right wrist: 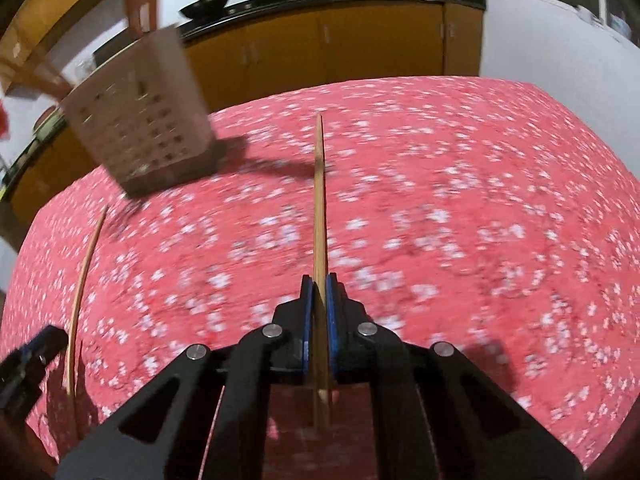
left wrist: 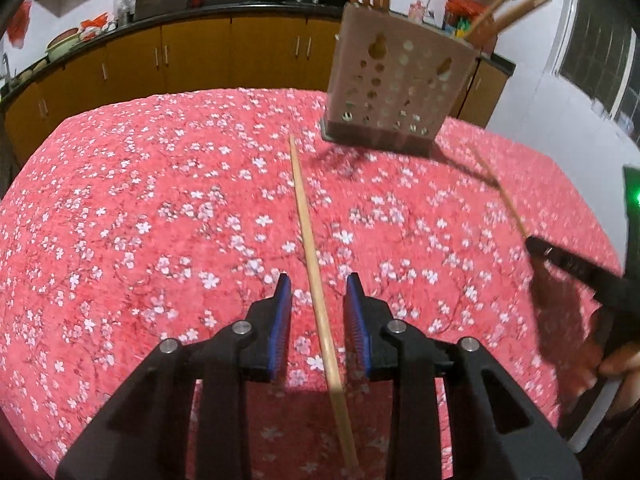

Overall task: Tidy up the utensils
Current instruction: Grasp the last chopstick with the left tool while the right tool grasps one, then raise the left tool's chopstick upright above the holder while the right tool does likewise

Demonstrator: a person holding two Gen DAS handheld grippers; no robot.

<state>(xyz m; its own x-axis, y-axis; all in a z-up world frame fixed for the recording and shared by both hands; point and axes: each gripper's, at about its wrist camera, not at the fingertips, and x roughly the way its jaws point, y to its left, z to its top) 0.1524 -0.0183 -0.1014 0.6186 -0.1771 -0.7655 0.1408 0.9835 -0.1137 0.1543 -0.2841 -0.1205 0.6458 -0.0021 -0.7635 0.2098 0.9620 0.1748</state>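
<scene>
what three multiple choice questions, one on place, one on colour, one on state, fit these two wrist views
1. Where does the loose chopstick lie?
A. inside the holder
B. on the tablecloth, between the open fingers of the left tongs
C. on the kitchen counter

2. What colour is the tablecloth?
A. plain blue
B. green checks
C. red with white blossoms

3. How are the right tongs?
A. shut on a chopstick
B. open with nothing in them
C. shut on a spoon

Answers:
1 B: it runs along the cloth through the gap between the blue pads.
2 C: the flower print covers the table.
3 A: both pads press the stick.

The perforated chopstick holder stands beyond, already holding sticks.
</scene>
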